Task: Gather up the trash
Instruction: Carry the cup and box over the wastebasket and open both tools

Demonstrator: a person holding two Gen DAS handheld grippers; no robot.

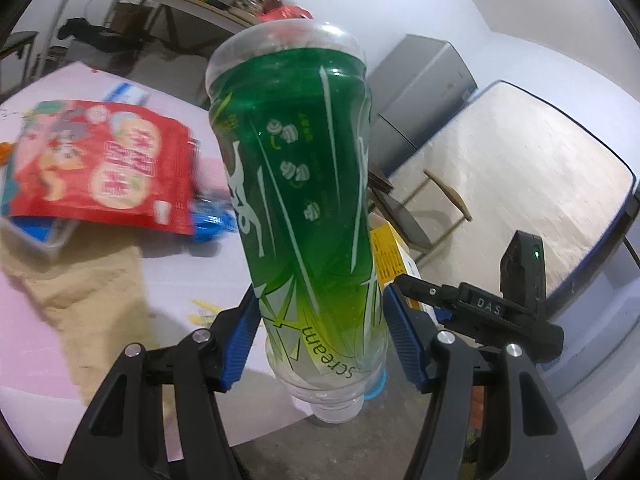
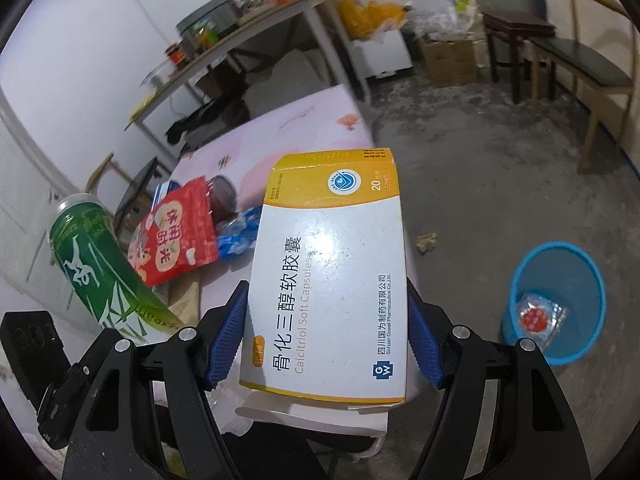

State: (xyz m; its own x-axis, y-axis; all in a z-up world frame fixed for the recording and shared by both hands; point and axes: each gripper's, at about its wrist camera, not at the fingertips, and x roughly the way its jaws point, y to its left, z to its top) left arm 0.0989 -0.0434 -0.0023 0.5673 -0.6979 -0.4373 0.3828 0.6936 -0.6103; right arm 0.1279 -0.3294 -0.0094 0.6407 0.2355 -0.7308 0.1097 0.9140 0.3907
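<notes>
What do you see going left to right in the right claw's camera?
Green bottle → red snack bag → medicine box → blue bin.

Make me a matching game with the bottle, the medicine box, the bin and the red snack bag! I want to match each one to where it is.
Things:
1. green bottle
2. medicine box
3. blue bin
4. red snack bag

Places:
A. on the floor
B. lying on the pink table
C. in the left hand-held gripper
D. in the right hand-held gripper

Pairs: 1-C, 2-D, 3-A, 4-B
</notes>
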